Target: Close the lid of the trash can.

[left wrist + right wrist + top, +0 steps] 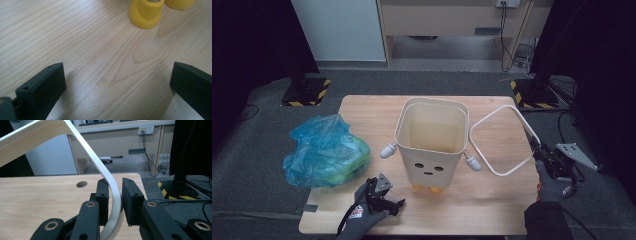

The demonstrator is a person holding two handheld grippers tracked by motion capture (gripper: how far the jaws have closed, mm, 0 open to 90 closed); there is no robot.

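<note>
While clamped, ring (pixel 110 180) sits between right tool (pixel 115 195) pads.

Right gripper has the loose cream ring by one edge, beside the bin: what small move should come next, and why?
Probably carry the ring up and left toward the bin. The right gripper pinches the ring's edge, the ring is tilted beside the bin's open rim, and the left gripper rests open on the table, not helping.

Wide-spread tongs (pixel 113 87) over bare wooden table (pixel 75 45), two yellow feet (pixel 146 12) beyond.
</note>
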